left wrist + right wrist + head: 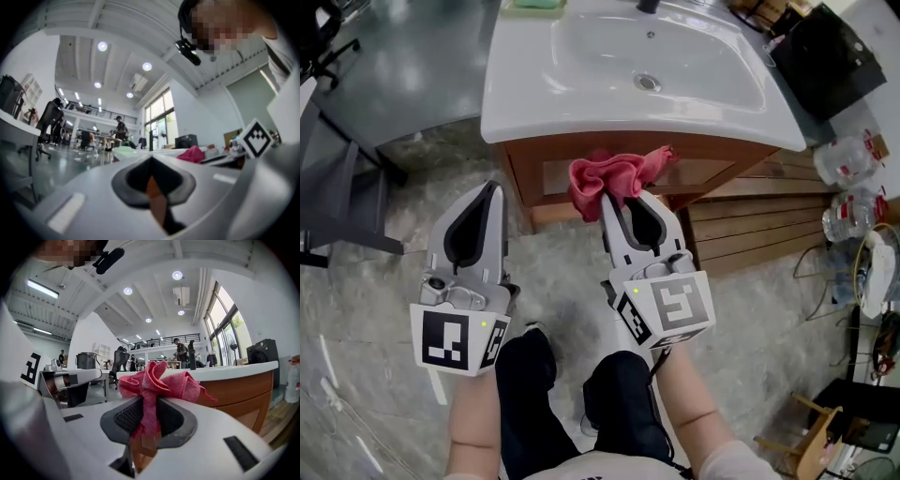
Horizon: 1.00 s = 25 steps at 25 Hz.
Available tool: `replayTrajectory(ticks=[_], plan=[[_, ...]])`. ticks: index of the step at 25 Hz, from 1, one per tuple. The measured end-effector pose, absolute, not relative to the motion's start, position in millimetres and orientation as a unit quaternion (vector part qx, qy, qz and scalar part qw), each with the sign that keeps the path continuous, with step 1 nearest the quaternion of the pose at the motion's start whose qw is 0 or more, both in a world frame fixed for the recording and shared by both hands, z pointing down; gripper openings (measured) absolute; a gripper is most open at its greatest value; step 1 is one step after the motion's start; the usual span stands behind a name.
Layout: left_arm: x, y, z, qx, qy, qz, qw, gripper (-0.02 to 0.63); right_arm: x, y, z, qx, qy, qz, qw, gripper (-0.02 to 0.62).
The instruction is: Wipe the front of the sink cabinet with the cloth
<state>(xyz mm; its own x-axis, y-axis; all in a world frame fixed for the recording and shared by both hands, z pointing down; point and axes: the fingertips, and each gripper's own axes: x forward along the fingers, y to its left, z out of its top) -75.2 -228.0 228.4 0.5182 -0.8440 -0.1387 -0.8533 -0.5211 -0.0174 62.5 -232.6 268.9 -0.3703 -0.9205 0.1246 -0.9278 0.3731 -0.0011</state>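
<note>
The red cloth is bunched up in my right gripper, which is shut on it; the cloth spills out over the jaw tips. It hangs just in front of the wooden sink cabinet, level with its drawer front, and I cannot tell if it touches. In the right gripper view the cabinet lies to the right of the cloth. My left gripper is shut with nothing in it, low and to the left of the cabinet. A white sink tops the cabinet.
A green sponge lies on the sink's back left corner. Wooden slats lie on the floor right of the cabinet, with plastic bottles and cables further right. A grey desk stands at the left. My legs are below the grippers.
</note>
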Motion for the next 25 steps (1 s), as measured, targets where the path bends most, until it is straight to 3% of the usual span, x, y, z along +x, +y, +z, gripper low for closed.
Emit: replayTrajectory(ticks=[16,25], plan=[[-51.3,-199.8,333.7,-0.851,0.504,0.09,0.117,0.006,67.7,-249.1,349.6,0.557,-0.829,-0.043,-0.001,0.086],[-69.1,-180.6,342.8,-0.84,0.524,0.096,0.107,0.006,58.3,-247.4,351.5,0.552,-0.834,-0.026,-0.018,0.087]])
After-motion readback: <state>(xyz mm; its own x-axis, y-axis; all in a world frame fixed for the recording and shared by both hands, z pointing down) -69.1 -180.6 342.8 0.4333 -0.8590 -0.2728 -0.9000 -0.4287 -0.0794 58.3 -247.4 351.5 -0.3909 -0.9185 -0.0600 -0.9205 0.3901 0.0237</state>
